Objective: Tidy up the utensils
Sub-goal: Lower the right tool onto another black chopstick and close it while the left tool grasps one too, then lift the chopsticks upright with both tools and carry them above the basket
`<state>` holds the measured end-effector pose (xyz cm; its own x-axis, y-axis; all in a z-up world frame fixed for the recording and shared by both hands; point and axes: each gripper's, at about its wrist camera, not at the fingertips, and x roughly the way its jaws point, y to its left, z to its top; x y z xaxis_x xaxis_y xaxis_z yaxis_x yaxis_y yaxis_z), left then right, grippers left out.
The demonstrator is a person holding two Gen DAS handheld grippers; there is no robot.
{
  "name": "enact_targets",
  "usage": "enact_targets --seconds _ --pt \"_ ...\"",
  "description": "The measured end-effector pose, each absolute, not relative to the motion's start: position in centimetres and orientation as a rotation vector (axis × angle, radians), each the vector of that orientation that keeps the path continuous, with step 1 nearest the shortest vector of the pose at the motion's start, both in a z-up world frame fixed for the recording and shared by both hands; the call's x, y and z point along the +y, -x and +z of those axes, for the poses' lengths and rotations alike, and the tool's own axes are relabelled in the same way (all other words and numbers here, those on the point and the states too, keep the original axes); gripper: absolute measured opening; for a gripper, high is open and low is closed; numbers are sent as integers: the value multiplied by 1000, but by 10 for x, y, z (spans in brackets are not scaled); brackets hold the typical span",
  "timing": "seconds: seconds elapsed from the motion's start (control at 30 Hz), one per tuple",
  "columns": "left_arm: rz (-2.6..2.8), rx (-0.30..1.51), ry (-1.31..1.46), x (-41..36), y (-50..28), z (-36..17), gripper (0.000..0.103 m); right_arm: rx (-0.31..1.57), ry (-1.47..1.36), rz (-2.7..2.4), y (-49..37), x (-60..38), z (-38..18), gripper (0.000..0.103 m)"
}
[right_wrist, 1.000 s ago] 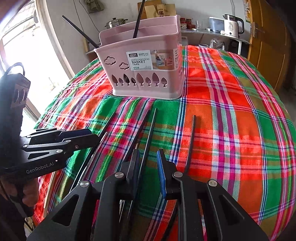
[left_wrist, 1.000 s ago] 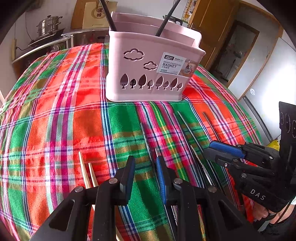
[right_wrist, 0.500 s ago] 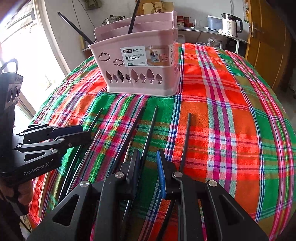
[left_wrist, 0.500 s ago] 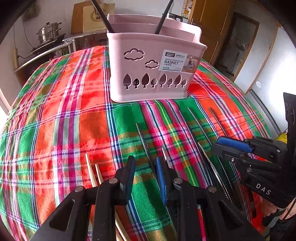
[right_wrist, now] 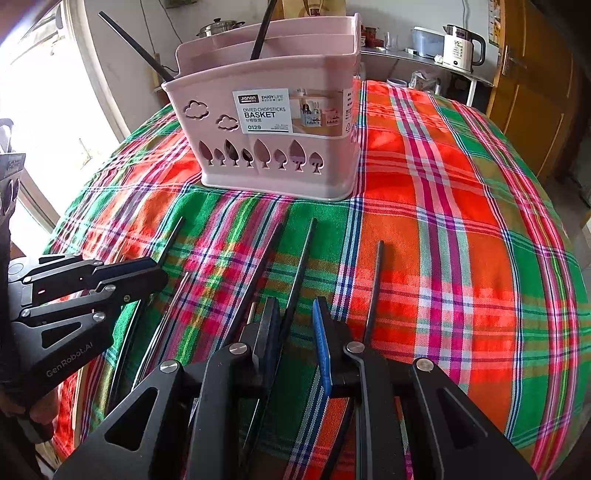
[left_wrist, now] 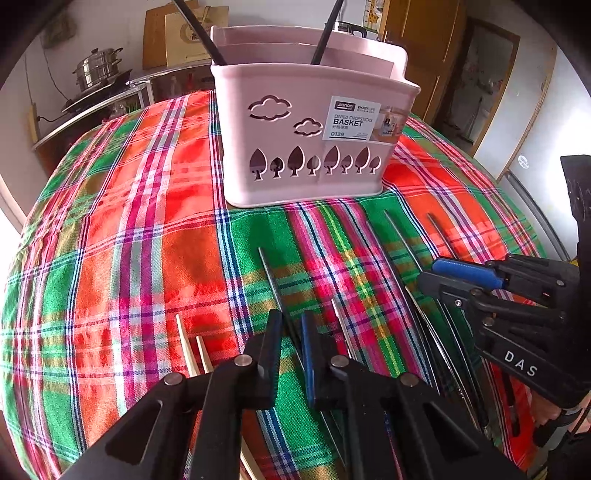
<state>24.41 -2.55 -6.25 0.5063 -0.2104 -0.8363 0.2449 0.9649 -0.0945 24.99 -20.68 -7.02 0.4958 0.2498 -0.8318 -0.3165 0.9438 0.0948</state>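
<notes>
A pink divided chopsticks basket (left_wrist: 306, 147) (right_wrist: 273, 147) stands on the plaid cloth with two black chopsticks (left_wrist: 325, 33) leaning in it. Several dark and metal chopsticks (left_wrist: 275, 284) (right_wrist: 299, 266) lie in front of it, and two wooden ones (left_wrist: 186, 343) lie at the left. My left gripper (left_wrist: 291, 325) hovers low over a dark chopstick, jaws a little apart and empty. My right gripper (right_wrist: 295, 314) hovers over a black chopstick, jaws a little apart and empty. It also shows in the left wrist view (left_wrist: 436, 273), and the left gripper shows in the right wrist view (right_wrist: 155, 269).
The plaid tablecloth (left_wrist: 129, 229) covers a round table. A counter with a steel pot (left_wrist: 98, 70) stands behind at the left, a kettle (right_wrist: 460, 48) on a shelf at the back right, and wooden doors (right_wrist: 535, 92) to the right.
Both grippers have moved forward toward the basket, which looks larger and nearer. Both stay slightly open and empty over the chopsticks.
</notes>
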Motion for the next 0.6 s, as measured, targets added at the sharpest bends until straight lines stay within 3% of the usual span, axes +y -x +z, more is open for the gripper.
enact_targets --seconds 0.13,0.23,0.6 --pt "-273 995 -37 -25 -244 -63 10 994 111 339 -253 -202 -71 19" --pt "-271 995 -38 -26 -244 -63 9 987 121 334 -254 -201 -71 9" --pt "-321 955 21 -19 -241 -43 5 950 61 384 -248 -209 -57 5"
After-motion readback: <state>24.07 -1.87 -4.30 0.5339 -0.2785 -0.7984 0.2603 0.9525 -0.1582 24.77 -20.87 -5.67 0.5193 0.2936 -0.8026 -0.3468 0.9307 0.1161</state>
